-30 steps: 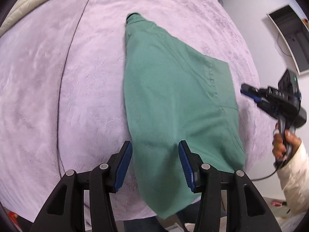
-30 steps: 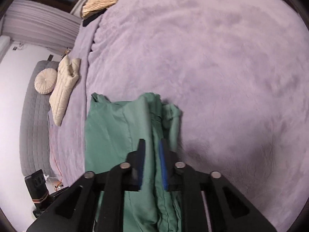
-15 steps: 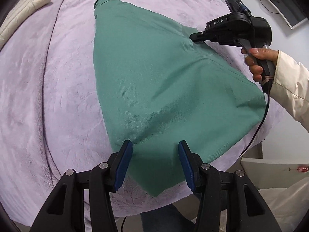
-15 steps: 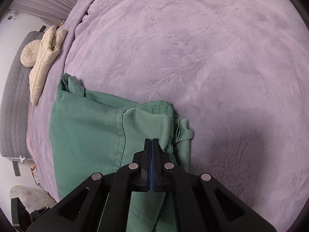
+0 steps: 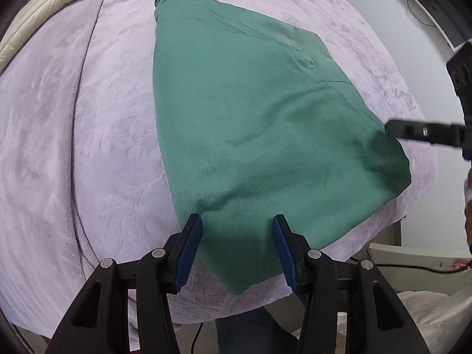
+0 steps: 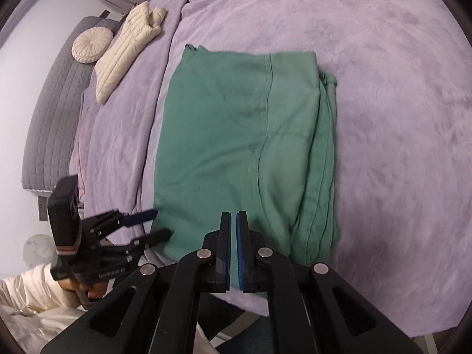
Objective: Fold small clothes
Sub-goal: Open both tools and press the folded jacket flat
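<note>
A green garment [image 5: 250, 103] lies folded flat on the purple blanket [image 5: 88, 118], its doubled layers along the right side [image 6: 321, 147] in the right wrist view. My left gripper [image 5: 236, 236] is open, and the garment's near corner lies below and between its blue pads without touching them. The right wrist view shows the left gripper [image 6: 150, 224] at the garment's near left edge. My right gripper [image 6: 234, 221] hovers over the near edge, shut to a thin slit with nothing in it. Its black tip [image 5: 392, 129] sits by the garment's right edge.
A cream quilted jacket [image 6: 126, 50] and a round cushion [image 6: 91, 44] lie at the far left by a grey padded headboard [image 6: 50, 118]. The bed's near edge [image 5: 295, 292] runs just under both grippers. A person's cream sleeve [image 6: 29, 295] is at lower left.
My right gripper has let go of the folded-over cloth and pulled back to the near edge. The garment now lies flat. My left gripper has moved slightly over the near corner.
</note>
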`<state>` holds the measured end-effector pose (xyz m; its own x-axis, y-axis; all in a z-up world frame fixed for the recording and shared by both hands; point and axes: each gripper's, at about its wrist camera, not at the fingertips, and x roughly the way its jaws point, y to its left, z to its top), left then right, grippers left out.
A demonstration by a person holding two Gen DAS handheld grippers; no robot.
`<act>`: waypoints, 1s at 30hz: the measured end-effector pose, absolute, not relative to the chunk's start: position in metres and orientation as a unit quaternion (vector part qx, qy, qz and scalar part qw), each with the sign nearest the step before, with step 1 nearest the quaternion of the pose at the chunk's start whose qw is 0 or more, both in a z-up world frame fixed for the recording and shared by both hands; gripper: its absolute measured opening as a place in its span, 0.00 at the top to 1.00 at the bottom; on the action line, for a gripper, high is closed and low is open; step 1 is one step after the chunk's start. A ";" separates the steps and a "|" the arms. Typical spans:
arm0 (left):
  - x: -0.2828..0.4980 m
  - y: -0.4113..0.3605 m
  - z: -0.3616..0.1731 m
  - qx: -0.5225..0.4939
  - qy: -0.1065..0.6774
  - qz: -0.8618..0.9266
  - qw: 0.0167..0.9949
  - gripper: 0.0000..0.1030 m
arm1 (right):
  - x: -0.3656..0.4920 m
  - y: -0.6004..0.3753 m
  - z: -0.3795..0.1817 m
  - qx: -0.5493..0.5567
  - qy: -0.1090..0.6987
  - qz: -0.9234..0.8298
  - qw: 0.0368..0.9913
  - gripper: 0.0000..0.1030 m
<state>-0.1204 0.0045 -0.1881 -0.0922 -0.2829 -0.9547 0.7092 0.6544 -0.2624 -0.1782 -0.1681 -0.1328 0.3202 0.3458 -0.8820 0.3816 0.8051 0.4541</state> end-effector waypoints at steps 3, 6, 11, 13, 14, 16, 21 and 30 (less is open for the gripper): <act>-0.121 0.002 -0.189 0.167 0.634 -0.381 0.652 0.51 | -0.198 -0.172 -0.156 0.325 0.603 -0.055 0.727 0.96; -0.121 0.002 -0.189 0.166 0.633 -0.383 0.652 0.51 | -0.208 -0.181 -0.181 0.342 0.613 -0.082 0.708 0.97; -0.119 0.002 -0.183 0.163 0.634 -0.384 0.651 0.51 | -0.208 -0.180 -0.190 0.343 0.618 -0.096 0.700 1.00; -0.118 0.004 -0.181 0.162 0.636 -0.380 0.652 0.51 | -0.206 -0.178 -0.187 0.338 0.621 -0.097 0.700 1.00; -0.117 0.005 -0.181 0.160 0.638 -0.376 0.652 0.51 | -0.204 -0.177 -0.187 0.338 0.623 -0.097 0.699 1.00; -0.112 0.009 -0.180 0.157 0.643 -0.370 0.652 0.51 | -0.202 -0.174 -0.186 0.337 0.626 -0.100 0.697 1.00; -0.106 0.011 -0.172 0.158 0.639 -0.361 0.661 0.51 | -0.207 -0.172 -0.179 0.331 0.630 -0.107 0.694 0.98; -0.094 0.009 -0.147 0.179 0.622 -0.322 0.691 0.37 | -0.205 -0.178 -0.126 0.325 0.594 -0.133 0.723 0.96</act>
<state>-0.0943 0.0087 -0.1472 0.0193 -0.2217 -0.9749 0.6679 0.7284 -0.1525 -0.2051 -0.1776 -0.1258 0.2583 0.1935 -0.9465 0.5795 0.7529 0.3120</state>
